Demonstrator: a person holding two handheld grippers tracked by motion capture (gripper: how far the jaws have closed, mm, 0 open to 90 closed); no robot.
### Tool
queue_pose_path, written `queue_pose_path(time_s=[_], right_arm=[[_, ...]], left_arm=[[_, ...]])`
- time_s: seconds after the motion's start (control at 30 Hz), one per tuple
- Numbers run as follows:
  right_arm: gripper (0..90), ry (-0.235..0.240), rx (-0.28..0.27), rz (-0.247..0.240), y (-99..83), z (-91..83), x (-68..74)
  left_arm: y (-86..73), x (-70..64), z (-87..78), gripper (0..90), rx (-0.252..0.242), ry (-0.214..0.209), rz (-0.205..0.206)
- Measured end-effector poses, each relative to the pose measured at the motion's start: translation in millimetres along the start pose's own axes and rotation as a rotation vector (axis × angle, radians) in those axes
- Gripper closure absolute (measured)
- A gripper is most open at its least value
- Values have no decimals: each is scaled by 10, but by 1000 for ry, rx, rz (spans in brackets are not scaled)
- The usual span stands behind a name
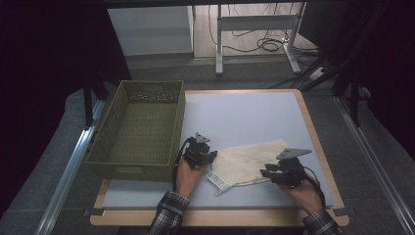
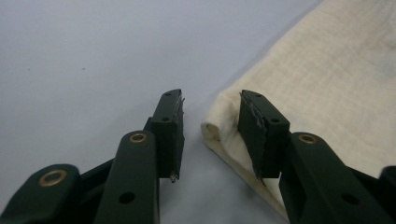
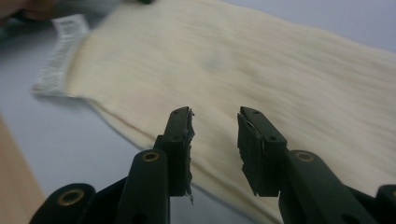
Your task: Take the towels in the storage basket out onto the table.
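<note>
A cream cloth [image 1: 249,159] lies flat on the grey table mat, with a white care label [image 1: 218,180] at its near left corner. My left gripper [image 1: 211,157] is open at the cloth's left edge; in the left gripper view the rolled cloth corner [image 2: 215,128] sits between the jaws, beside the right one. My right gripper [image 1: 266,172] is open low over the cloth's near right edge; in the right gripper view the cloth [image 3: 261,74] spreads ahead of the jaws and the label [image 3: 60,56] lies at far left.
An olive woven basket [image 1: 142,128] stands on the table's left side, right beside my left hand. The wooden table edge [image 1: 320,147] runs close to my right hand. Table legs and cables [image 1: 264,41] lie on the floor beyond.
</note>
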State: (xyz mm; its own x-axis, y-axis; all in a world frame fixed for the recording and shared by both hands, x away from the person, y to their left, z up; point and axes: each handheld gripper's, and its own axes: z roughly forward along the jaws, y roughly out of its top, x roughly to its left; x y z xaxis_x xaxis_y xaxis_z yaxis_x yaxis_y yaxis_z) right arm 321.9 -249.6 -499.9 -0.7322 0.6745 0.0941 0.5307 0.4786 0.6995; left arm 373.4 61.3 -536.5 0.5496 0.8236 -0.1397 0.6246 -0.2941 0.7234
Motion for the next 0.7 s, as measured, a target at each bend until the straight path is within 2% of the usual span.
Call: queue_pose_path(time_s=[0.23,0.47,0.53,0.6,0.63,0.7], right_arm=[[648,131,13,-84,198,281,458],[632,223,42,-148,335,536,830],[608,228,52,-162,353,619,893],[560,211,83,-189,358,770,985],[560,211,83,-189,358,770,985],[565,177,86,-216,347,823,1029]], left_arm=[[7,28,16,594,2,19,3],[8,45,29,527,-5,40,7],[9,52,28,520,-2,40,13],[10,51,33,518,-2,40,17],[11,50,35,518,-2,40,20],[16,52,41,518,-1,38,27]])
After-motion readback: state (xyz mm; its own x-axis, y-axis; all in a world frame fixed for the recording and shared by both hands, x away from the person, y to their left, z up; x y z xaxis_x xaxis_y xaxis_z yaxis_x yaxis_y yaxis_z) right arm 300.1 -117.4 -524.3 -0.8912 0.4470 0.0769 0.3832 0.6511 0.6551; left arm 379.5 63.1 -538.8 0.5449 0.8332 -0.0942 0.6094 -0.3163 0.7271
